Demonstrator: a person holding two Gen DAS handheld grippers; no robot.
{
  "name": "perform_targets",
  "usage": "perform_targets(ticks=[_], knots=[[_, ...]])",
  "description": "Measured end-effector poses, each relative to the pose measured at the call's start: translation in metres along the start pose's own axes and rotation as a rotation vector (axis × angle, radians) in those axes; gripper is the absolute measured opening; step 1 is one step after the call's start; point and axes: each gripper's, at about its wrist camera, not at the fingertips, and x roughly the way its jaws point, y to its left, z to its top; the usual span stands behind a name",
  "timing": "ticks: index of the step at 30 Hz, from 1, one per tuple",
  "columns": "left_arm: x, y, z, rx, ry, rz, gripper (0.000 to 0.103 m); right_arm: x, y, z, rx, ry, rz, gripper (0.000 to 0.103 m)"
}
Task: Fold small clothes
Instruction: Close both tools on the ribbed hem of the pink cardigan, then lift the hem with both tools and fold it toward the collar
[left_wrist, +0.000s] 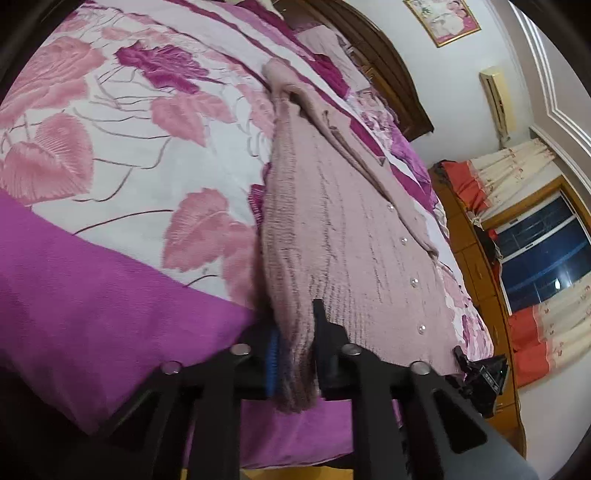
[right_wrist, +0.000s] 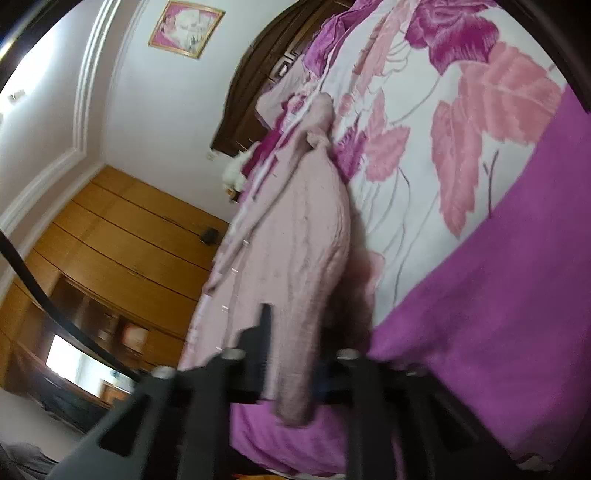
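Pink knit cardigan (left_wrist: 332, 221) lies lengthwise on the bed (left_wrist: 110, 277), stretching from the near edge toward the far headboard (left_wrist: 388, 66). Left gripper (left_wrist: 295, 354) is clamped on the near hem corner, knit bunched between its jaws and hanging out below. Right gripper (right_wrist: 291, 354) likewise pinches the other hem corner of the cardigan (right_wrist: 295, 229); that view is motion-blurred, but fabric clearly sits between the jaws. The right gripper also shows at the near right in the left view.

Progress: early. Garment looks spread roughly flat, button row (left_wrist: 406, 258) facing up, hem lifted slightly off the purple bedspread border. A sleeve or side panel seems already turned in along the right edge, hard to confirm. No lengthwise hem-to-collar fold yet. Likely left: carry the hem toward the far collar end, flatten, maybe fold once more. Framed picture (right_wrist: 186, 27) on the wall, wardrobe (right_wrist: 122, 236) at the left in the right view.
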Motion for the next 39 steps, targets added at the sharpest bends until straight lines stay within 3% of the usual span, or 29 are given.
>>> perform_targets(ticks=[7, 14, 24, 33, 39], knots=[[-0.008, -0.013, 0.002, 0.045, -0.023, -0.018, 0.0, 0.008, 0.017, 0.0, -0.081, 0.019, -0.04, 0.007], [-0.024, -0.029, 0.024, 0.046, -0.09, -0.055, 0.0, 0.011, 0.049, 0.012, -0.153, 0.017, -0.016, 0.007], [-0.031, -0.076, 0.076, 0.114, -0.131, -0.071, 0.0, 0.03, 0.101, 0.064, -0.217, 0.005, 0.03, 0.007], [-0.022, -0.109, 0.139, 0.14, -0.182, -0.089, 0.0, 0.068, 0.152, 0.13, -0.31, -0.007, 0.043, 0.007], [-0.007, -0.12, 0.189, 0.142, -0.217, -0.092, 0.0, 0.099, 0.164, 0.173, -0.335, -0.021, 0.047, 0.007]])
